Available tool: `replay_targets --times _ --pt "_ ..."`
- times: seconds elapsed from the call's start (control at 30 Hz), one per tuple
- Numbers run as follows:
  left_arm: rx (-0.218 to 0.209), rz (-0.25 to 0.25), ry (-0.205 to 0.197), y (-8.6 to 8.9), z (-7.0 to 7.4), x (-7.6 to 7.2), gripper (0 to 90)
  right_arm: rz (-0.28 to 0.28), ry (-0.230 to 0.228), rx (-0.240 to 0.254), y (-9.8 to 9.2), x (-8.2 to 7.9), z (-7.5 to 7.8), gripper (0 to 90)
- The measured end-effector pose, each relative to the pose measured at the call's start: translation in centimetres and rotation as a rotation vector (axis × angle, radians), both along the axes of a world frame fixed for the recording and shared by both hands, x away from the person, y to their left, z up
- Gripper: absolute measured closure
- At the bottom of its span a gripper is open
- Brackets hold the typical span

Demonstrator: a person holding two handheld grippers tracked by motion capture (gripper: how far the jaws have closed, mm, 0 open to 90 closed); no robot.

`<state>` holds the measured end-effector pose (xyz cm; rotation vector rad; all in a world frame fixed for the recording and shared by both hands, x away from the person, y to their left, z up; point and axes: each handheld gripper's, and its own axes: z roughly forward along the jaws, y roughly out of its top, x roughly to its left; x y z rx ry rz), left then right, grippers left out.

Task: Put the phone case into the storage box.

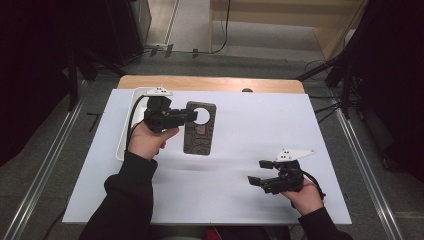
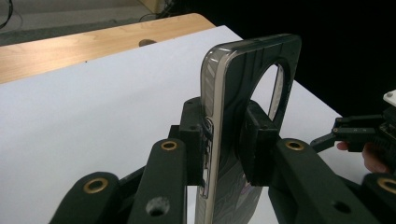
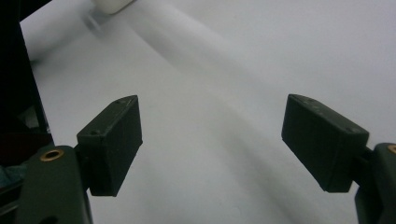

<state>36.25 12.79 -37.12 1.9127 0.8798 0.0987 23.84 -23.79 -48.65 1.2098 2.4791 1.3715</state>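
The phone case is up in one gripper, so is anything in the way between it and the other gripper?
No. The left gripper clamps the phone case above the white sheet. Only bare sheet lies between it and the open right gripper.

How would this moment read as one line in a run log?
left claw: shut on phone case, lifted | right claw: open, empty | white tray: behind

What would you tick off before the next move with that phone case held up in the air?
1. Left gripper shut on the phone case: ok, pads press both faces.
2. Case lifted off the white sheet: ok.
3. Right gripper open, nothing between its jaws: ok.
4. Sheet under the right gripper bare: ok.
5. White tray beside the left hand, contents: cannot tell.
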Motion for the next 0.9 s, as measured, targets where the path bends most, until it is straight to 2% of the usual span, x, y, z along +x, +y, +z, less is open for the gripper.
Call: replay_targets --times 0.2,0.63,0.9 --pt "-0.012 0.009 -0.006 0.5 0.4 0.1 72.7 -0.004 -0.005 -0.001 -0.3 -0.4 -0.4 19.2" --pt "-0.02 0.006 -0.012 1.6 1.1 0.7 72.7 -0.027 0.02 -0.01 -0.5 -0.6 -0.9 19.2" --pt "-0.025 0.02 -0.012 2.5 1.3 1.2 72.7 -0.035 0.025 -0.005 -0.6 -0.9 -1.0 19.2"
